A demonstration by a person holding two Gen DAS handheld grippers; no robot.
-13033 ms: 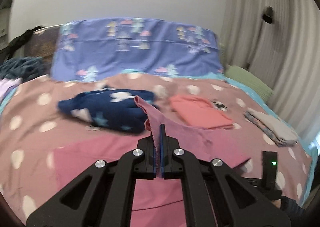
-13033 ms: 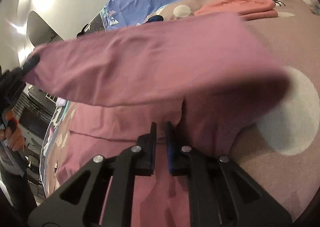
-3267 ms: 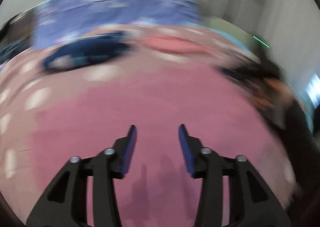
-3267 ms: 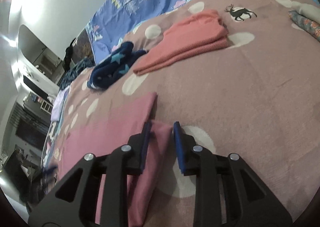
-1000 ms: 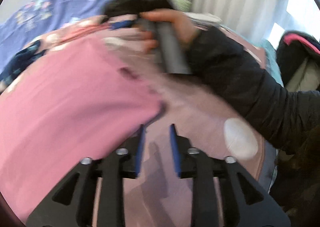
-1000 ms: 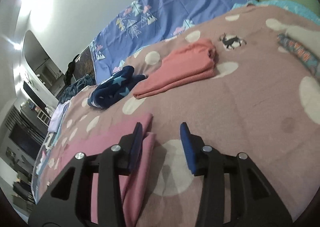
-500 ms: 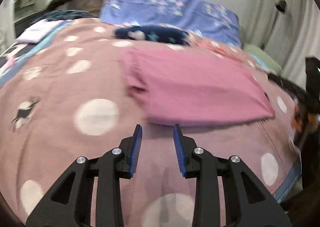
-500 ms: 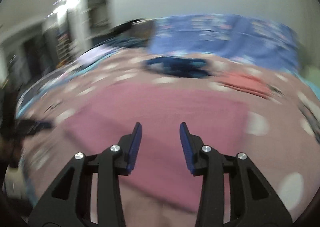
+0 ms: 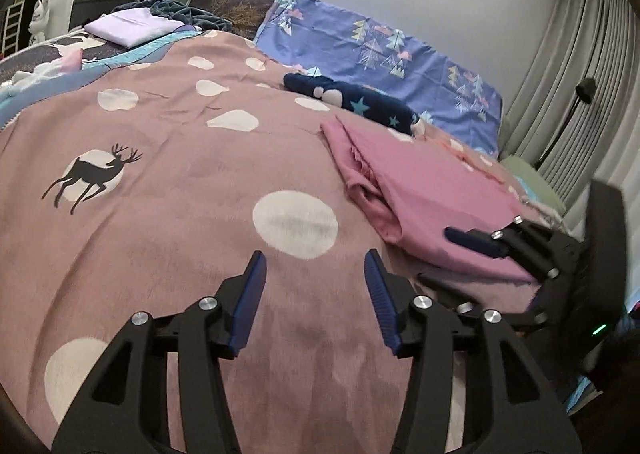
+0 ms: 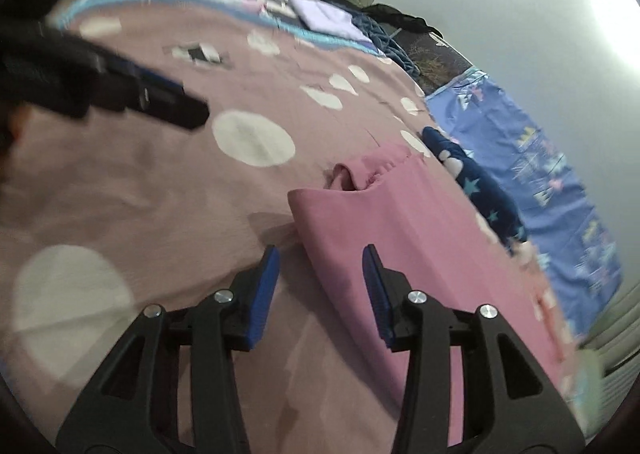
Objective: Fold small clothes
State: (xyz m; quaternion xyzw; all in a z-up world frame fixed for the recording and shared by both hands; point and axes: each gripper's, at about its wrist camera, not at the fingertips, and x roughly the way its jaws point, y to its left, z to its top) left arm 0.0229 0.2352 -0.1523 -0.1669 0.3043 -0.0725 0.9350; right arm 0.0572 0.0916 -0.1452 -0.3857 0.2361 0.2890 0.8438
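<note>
A pink garment (image 9: 432, 189) lies folded flat on the spotted bedspread (image 9: 168, 189). It also shows in the right wrist view (image 10: 400, 238), with a rumpled far end. My left gripper (image 9: 314, 294) is open and empty, over the bedspread just left of the garment. My right gripper (image 10: 320, 290) is open and empty, with its jaws either side of the garment's near corner. The right gripper shows in the left wrist view (image 9: 460, 254) at the garment's near right edge. The left gripper shows blurred in the right wrist view (image 10: 160, 93).
A dark blue star-patterned garment (image 9: 352, 101) lies beyond the pink one, before a blue pillow (image 9: 384, 53). A folded lilac cloth (image 9: 132, 27) and dark clothes lie at the far left. Curtains (image 9: 580, 85) hang on the right.
Both grippers have swung to the garment's near left end and opened wider. The right gripper now straddles the garment's corner.
</note>
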